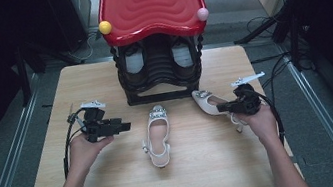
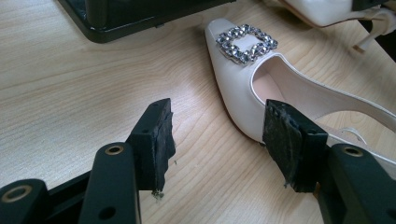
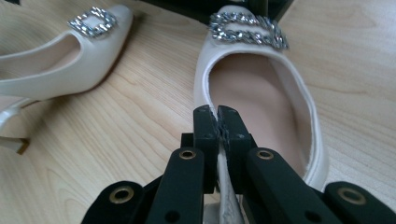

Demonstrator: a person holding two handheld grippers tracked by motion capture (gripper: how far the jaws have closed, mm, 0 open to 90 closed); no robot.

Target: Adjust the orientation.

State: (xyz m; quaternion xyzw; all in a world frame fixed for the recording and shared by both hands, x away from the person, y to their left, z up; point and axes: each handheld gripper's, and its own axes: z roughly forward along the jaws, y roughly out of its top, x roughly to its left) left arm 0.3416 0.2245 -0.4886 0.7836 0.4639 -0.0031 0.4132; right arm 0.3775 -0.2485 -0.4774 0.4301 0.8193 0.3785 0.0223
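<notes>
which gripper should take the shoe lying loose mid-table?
Left, probably. The left gripper is open, with the loose shoe just ahead of its jaws. The right gripper is shut on the other shoe, so it is not free.

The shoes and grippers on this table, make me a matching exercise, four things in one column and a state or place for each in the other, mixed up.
Things:
1. left gripper
2. right gripper
3. middle shoe
4. shoe rack

States or places:
A. lies flat on the table, free of both grippers
B. shut on the side edge of the right-hand shoe
C. open, beside a shoe's toe
D. stands at the far edge of the table, under a red top

Pairs: 1-C, 2-B, 3-A, 4-D
</notes>
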